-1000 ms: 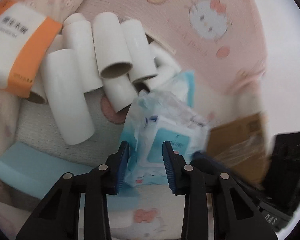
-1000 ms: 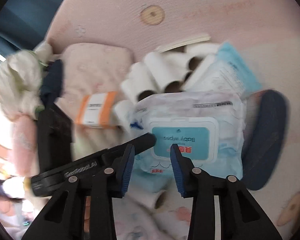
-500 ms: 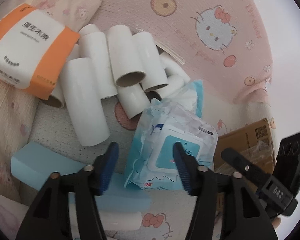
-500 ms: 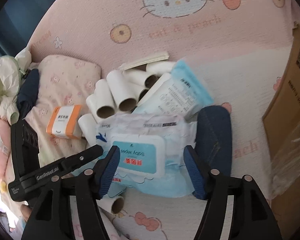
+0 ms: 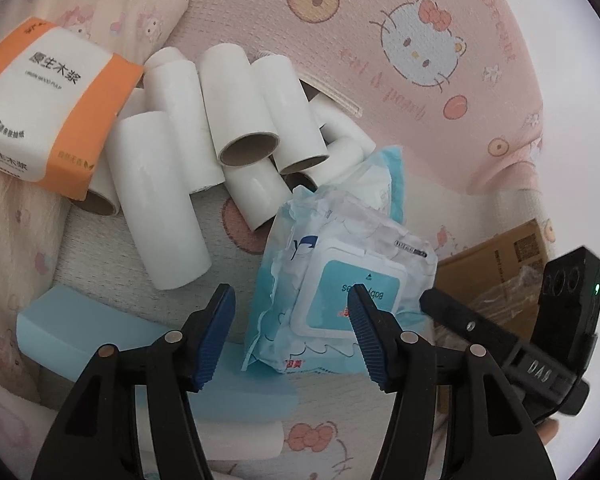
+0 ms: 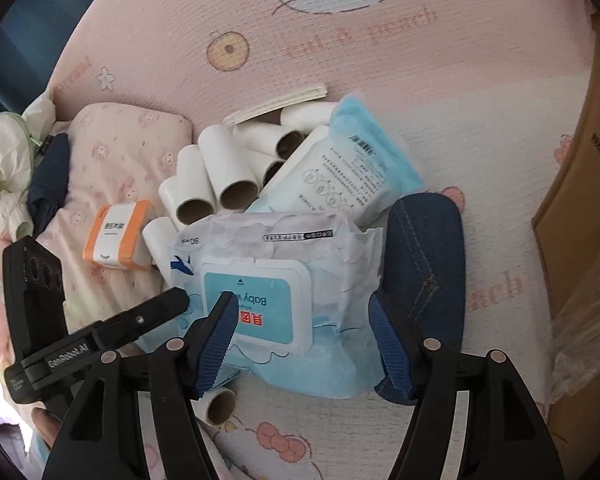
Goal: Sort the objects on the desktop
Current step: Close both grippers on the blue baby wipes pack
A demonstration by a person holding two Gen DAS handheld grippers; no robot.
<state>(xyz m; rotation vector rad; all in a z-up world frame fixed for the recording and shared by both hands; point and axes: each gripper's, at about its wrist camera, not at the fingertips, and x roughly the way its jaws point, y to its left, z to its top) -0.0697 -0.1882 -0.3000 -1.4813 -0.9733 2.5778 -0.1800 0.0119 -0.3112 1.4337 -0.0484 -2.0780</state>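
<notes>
Wipes pack (image 6: 276,280) between spread jaws

- Both views are bright, with soft daylight and weak shadows.
- The right edge of the left wrist view is washed out white.
- Fisheye bending and dark corners; focus is sharp.
</notes>
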